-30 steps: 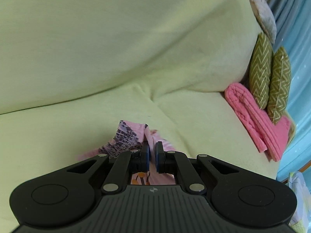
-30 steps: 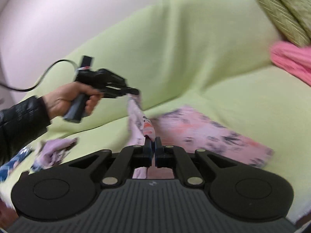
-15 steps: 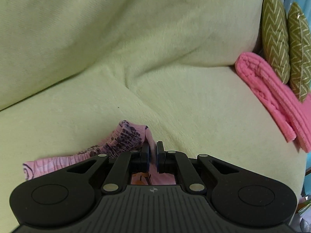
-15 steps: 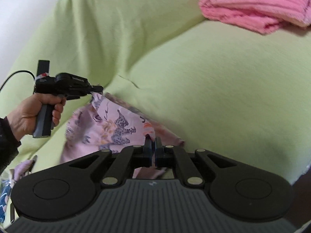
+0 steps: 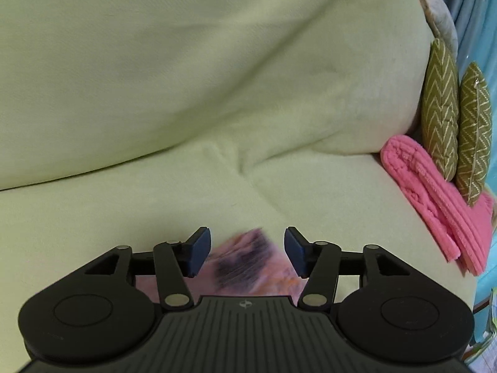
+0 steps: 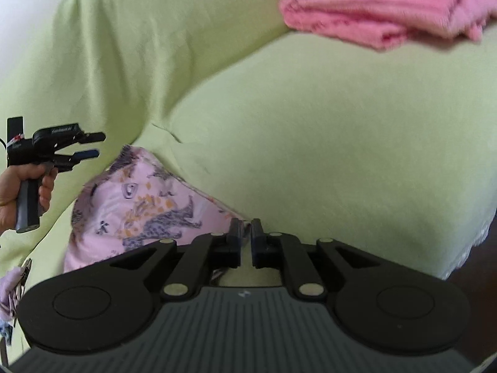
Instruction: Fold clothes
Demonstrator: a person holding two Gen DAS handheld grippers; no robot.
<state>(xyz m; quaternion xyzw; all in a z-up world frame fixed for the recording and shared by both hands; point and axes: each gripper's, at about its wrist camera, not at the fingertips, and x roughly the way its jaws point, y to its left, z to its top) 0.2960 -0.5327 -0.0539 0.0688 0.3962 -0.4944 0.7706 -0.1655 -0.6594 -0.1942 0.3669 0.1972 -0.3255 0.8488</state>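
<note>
The left gripper [image 5: 247, 250] stands wide; its jaws have just been opening. The garment [image 5: 248, 264], pink with a dark print, lies below and between the blue pads [image 5: 198, 256], blurred, and neither pad presses on it. In the right wrist view the left gripper [image 6: 91, 146] hangs above the garment's far corner, clear of the cloth, and a hand [image 6: 18, 189] grips its handle.

The right gripper [image 6: 245, 239] stands narrow, with a small gap between the fingers; its jaws have just been opening. The garment [image 6: 133, 208] spreads ahead and to the left of this gripper on the sofa [image 6: 310, 140]. Its near edge reaches the left finger [image 6: 236, 233]. Whether any cloth remains pinched between the pads cannot be told.

The sofa is covered in light green fabric. Ahead of the left gripper the seat meets the backrest along a crease. To the far right of the left gripper a folded pink knit [image 5: 435, 199] lies on the seat, touching two olive zigzag cushions [image 5: 456, 118] that stand upright behind it.

At the left edge of the right wrist view, beside the right gripper's body, more printed cloth [image 6: 12, 289] is partly visible.
</note>
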